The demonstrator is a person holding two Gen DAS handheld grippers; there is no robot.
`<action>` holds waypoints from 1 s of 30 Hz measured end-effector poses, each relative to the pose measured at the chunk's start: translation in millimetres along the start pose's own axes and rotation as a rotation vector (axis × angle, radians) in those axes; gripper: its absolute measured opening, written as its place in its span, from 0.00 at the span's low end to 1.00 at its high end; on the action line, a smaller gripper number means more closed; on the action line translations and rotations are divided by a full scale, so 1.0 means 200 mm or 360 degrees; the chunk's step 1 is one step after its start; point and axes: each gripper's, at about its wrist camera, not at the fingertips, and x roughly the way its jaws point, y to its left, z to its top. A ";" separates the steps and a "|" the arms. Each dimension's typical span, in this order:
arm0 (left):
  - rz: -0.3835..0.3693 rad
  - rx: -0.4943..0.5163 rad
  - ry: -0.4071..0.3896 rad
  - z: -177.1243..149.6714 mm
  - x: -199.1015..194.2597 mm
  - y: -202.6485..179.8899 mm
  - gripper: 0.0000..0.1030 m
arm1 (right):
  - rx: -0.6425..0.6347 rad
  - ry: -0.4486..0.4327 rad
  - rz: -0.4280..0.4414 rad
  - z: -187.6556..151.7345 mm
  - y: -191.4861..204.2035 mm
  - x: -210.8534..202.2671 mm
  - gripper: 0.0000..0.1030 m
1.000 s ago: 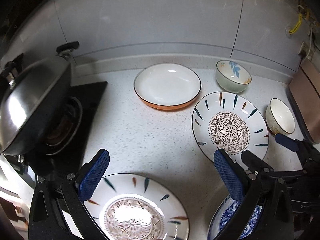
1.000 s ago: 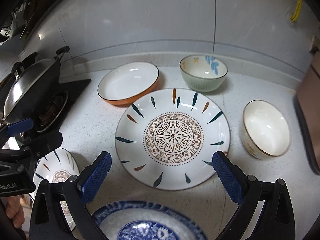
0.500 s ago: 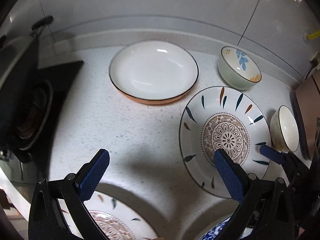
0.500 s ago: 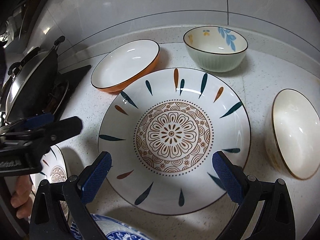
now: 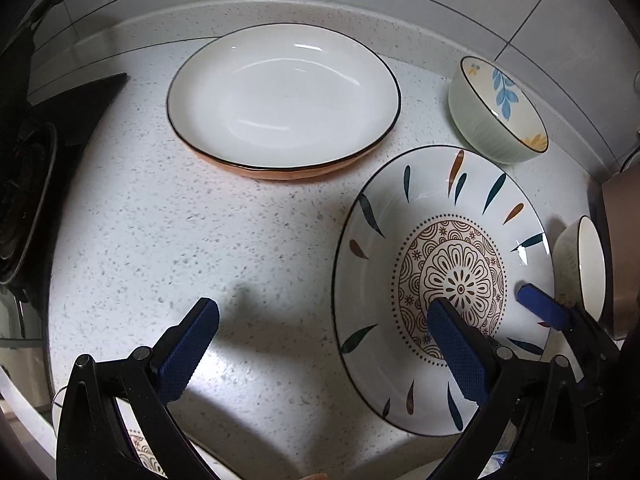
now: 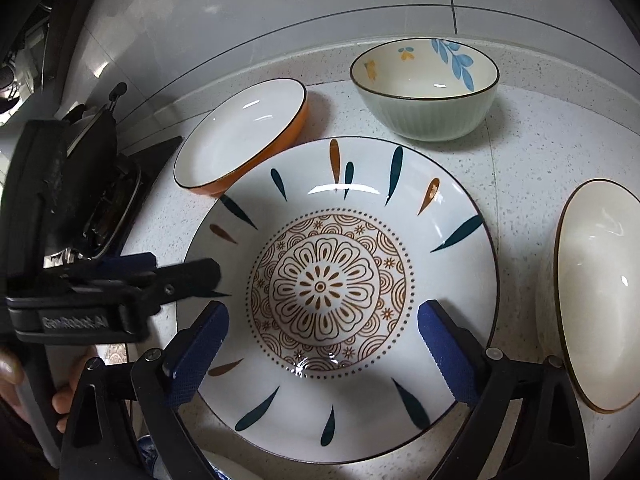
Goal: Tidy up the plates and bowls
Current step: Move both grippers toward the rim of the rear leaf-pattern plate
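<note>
A large patterned plate (image 6: 344, 240) with a brown flower centre lies on the speckled counter; it also shows in the left wrist view (image 5: 400, 240). My right gripper (image 6: 322, 344) is open and hovers low over its near half. My left gripper (image 5: 320, 344) is open above the counter, its right finger over the plate's left part. An orange-sided white dish (image 5: 280, 96) sits behind, also in the right wrist view (image 6: 240, 136). A pale green leaf-painted bowl (image 6: 426, 92) and a cream bowl (image 6: 596, 288) stand to the right.
A gas stove (image 5: 24, 208) borders the counter on the left, with a wok (image 6: 96, 136) on it. A second patterned plate (image 5: 140, 448) and a blue patterned plate (image 6: 148, 456) peek in at the near edge. A tiled wall runs behind. A brown board (image 5: 624, 240) stands far right.
Both grippers have moved forward and down toward the large patterned plate. The near plates have slid almost out of view. Both stay open.
</note>
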 end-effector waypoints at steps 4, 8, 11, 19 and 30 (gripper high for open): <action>-0.0012 -0.0003 0.0016 0.01 0.03 0.00 0.99 | 0.0022 -0.0014 0.0040 0.00 -0.02 -0.02 0.91; -0.0034 0.0004 0.0029 0.03 0.07 -0.01 0.99 | 0.0061 -0.0032 0.0091 -0.01 -0.06 -0.05 0.88; -0.0071 0.0001 0.0048 0.05 0.11 -0.03 0.99 | 0.0069 -0.0036 0.0110 -0.01 -0.08 -0.06 0.87; -0.0075 -0.0002 0.0062 0.05 0.17 -0.03 0.99 | 0.0117 -0.0015 0.0161 -0.01 -0.13 -0.10 0.78; -0.0105 0.0010 0.0077 0.00 0.29 -0.02 0.98 | 0.0137 -0.0068 -0.0007 -0.05 -0.11 -0.26 0.79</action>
